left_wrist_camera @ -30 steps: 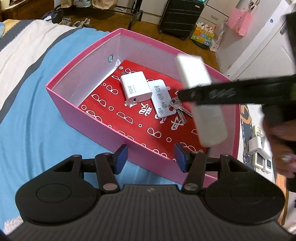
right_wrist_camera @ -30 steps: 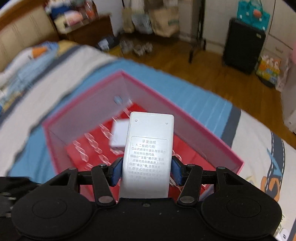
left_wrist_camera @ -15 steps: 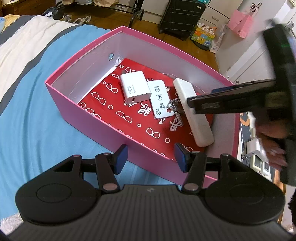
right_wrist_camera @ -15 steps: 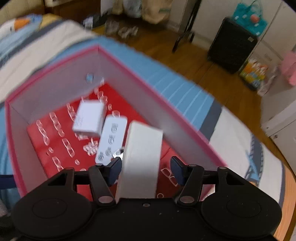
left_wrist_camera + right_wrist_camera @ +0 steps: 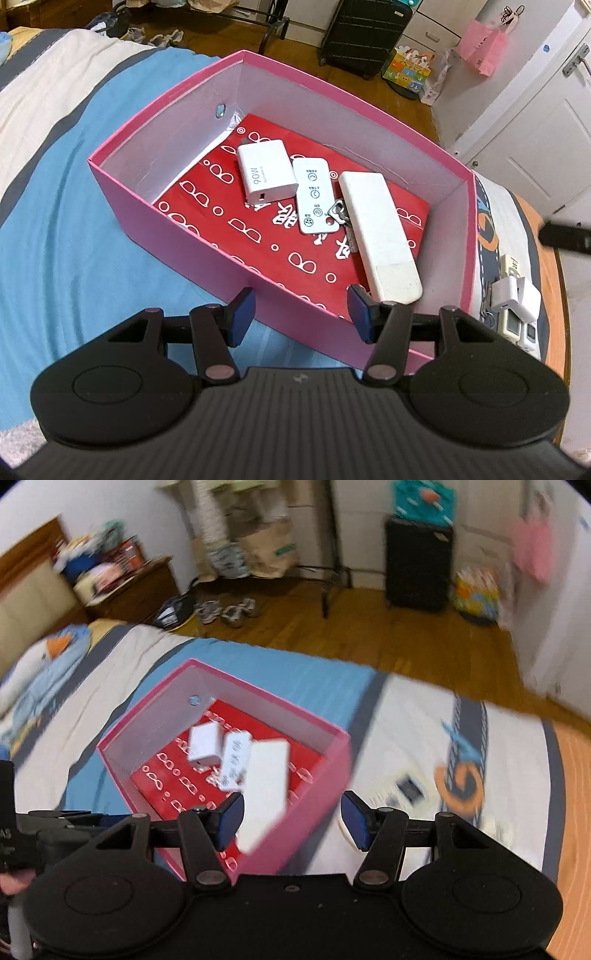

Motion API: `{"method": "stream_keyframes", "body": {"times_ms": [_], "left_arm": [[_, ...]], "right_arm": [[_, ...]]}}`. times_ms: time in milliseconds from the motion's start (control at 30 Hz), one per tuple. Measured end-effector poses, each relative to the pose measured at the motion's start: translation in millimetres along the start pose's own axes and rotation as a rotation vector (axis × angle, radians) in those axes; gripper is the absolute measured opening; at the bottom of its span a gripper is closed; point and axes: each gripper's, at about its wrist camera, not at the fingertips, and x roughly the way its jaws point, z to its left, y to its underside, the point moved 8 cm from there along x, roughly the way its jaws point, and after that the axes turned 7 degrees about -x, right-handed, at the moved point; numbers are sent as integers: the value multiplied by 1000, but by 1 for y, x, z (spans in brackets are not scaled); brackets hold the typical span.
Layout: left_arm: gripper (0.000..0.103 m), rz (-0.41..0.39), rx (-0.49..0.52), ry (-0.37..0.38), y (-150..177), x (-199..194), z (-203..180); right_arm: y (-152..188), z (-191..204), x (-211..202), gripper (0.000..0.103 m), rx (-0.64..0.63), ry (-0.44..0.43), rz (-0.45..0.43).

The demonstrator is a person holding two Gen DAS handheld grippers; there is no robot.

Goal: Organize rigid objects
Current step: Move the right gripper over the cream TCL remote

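Observation:
A pink box (image 5: 177,218) with a red patterned floor sits on the bed. In it lie a white 90W charger (image 5: 266,177), a small white remote (image 5: 314,199), keys (image 5: 341,216) and a long white remote (image 5: 376,232) by the right wall. My left gripper (image 5: 301,315) is open and empty at the box's near wall. My right gripper (image 5: 291,818) is open and empty, raised above the box's (image 5: 332,775) right side; the long remote (image 5: 266,786) lies below it.
Several small white chargers and gadgets (image 5: 517,302) lie on the bed right of the box; they show blurred in the right wrist view (image 5: 406,790). A black suitcase (image 5: 365,33), a metal rack and wooden floor lie beyond the bed.
My right gripper lowered the long white remote into the box, opened and let it go, then pulled up and away to the right. My left gripper stayed put.

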Motion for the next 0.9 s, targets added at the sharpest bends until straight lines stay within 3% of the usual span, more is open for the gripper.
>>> {"method": "stream_keyframes", "body": {"times_ms": [133,267,333,500,767,900], "left_arm": [[52,2,-10,-1,0,1,-1],[49,11,-35,24,0,-1,1],[48,13,-44,23,0,0,1],[48,10,-28,10,2,-1,-4],[48,41,-21,49,8,0,-11],[48,38,-26,55,8,-1,-11]], "right_arm": [[34,-31,15,63,135,-27,19],[68,-54,30,63,240,-72,-81],[78,-64,42,63,260,-70,-75],[84,-86,75,64,330,-36,-62],[84,-104,119,66,509,-4,-115],[73,-110,136,67,511,57,-128]]}}
